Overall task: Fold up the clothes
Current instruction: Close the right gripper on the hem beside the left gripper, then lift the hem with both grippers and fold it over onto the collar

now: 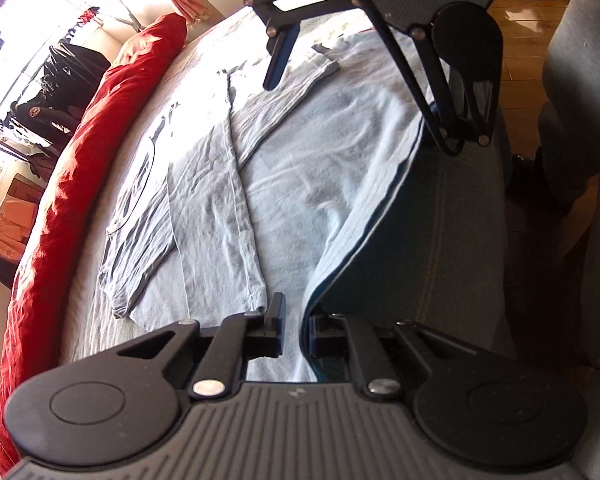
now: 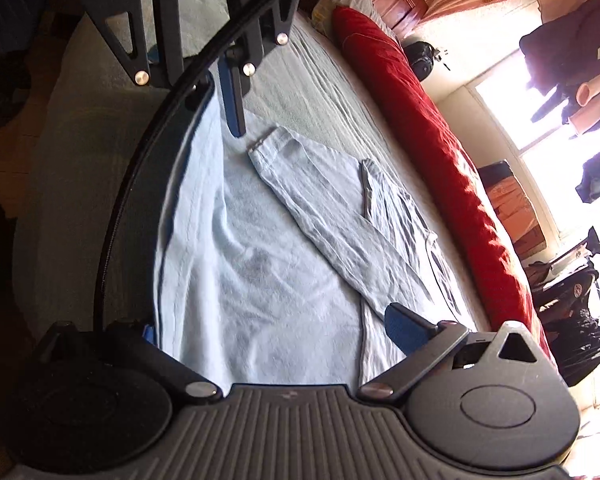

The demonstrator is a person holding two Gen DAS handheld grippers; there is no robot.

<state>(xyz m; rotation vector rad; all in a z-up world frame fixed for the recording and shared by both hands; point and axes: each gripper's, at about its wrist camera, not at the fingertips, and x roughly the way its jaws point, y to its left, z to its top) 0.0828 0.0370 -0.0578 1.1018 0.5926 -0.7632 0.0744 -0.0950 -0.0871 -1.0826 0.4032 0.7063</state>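
Though wide, right claw (image 2: 274, 324) astride shirt (image 2: 260, 256)

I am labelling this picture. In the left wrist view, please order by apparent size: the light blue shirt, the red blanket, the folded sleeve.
1. light blue shirt
2. red blanket, long and narrow, clearly less area
3. folded sleeve

Fisheye distortion and nearness inflate the shirt.

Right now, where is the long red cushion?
The red cushion lies along the far edge of the bed, beyond the light blue shirt; left in the left wrist view, right in the other.
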